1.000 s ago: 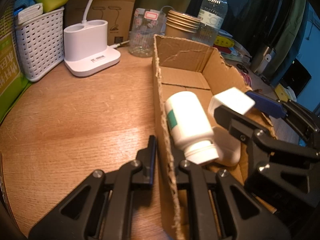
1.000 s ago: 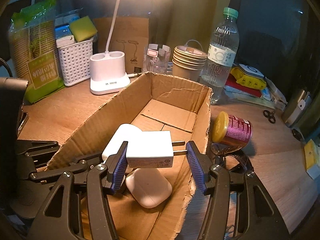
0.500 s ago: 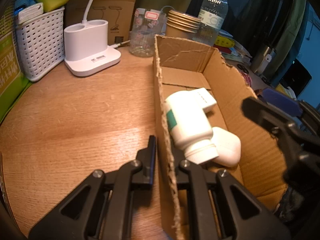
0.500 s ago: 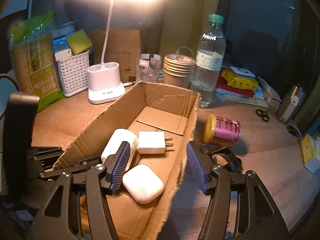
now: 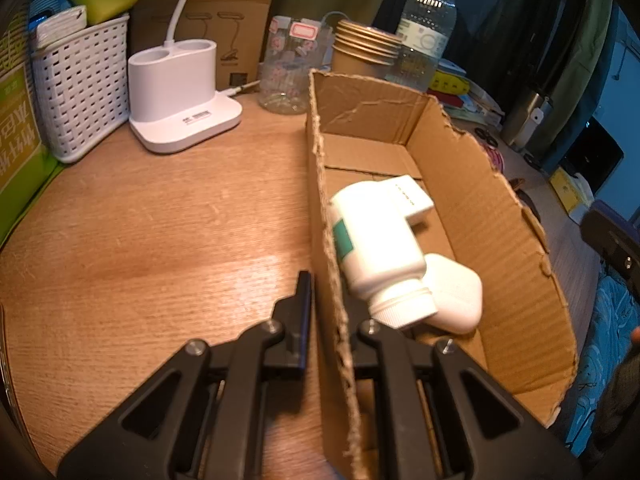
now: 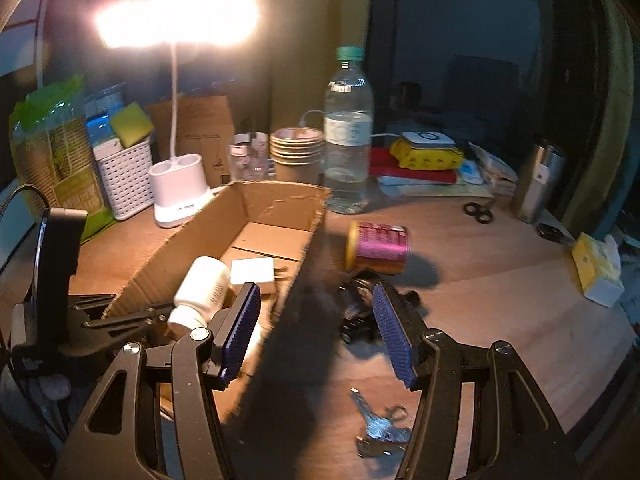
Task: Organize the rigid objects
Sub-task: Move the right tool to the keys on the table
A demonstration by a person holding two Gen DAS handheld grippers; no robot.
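I have my left gripper (image 5: 326, 300) clamped on the near left wall of the torn brown cardboard box (image 5: 476, 184), one finger outside on the wooden desk (image 5: 160, 240) and one inside. My right gripper (image 6: 316, 328) stands with its blue ribbed pads apart and nothing between them, above the box's right wall; the view there is motion-blurred.

Inside the box, nearest to me, lies a white plastic pill bottle with a green label patch (image 5: 376, 240), on its side, its cap toward the left gripper. A white rounded earbud case (image 5: 456, 296) touches it on the right. Just beyond, a white square wall charger (image 5: 412, 198) lies flat, partly behind the bottle, its prongs toward the right wall.

Outside the box on the right, a bunch of metal keys (image 6: 380, 428) lies nearest, then a black object I cannot identify, then a pink and gold tin can (image 6: 378, 246) on its side.

Farther back stand a white desk lamp base (image 5: 180, 108), a white perforated basket (image 5: 80, 88), a stack of brown paper cups (image 5: 366, 54) and a clear water bottle with a green cap (image 5: 426, 28).
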